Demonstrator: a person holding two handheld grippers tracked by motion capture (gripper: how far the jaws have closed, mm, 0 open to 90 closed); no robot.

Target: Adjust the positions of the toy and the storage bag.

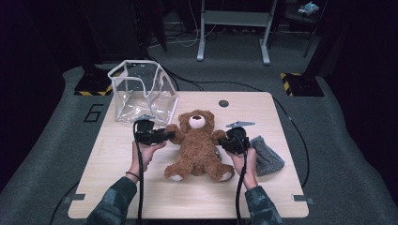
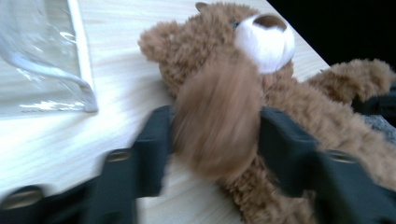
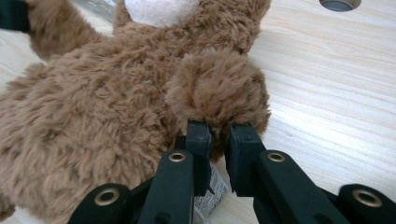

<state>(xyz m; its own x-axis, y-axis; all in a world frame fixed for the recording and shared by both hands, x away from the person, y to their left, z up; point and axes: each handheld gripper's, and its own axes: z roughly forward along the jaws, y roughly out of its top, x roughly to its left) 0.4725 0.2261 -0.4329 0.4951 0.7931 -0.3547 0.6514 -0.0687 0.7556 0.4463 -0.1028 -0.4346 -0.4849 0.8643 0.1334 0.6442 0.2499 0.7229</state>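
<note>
Lying on its back mid-surface, teddy bear (image 1: 197,143) with head toward the far edge and legs toward the person, not yet anywhere near the inside of the clear bag (image 1: 141,91) standing open-mouthed just beyond its head at the far-left corner. Gripped at one arm only: right claw (image 3: 217,140) clenched on a tuft of fur at the paw, jaws nearly together with plush pinched between them. Left claw (image 2: 212,140) released, jaws standing apart on either side of the other paw, which shows blurred in the gap and free of the pads. Judged from this, work barely begun or between holds: bear flat on the wooden surface (image 1: 141,187), no lift under way, bag untouched. Left to do, most likely: a firm hold on both arms, a lift, then a carry toward the bag. Grey cloth (image 1: 266,154) lying crumpled just right of the right hand, apart from the bear and playing no part.
</note>
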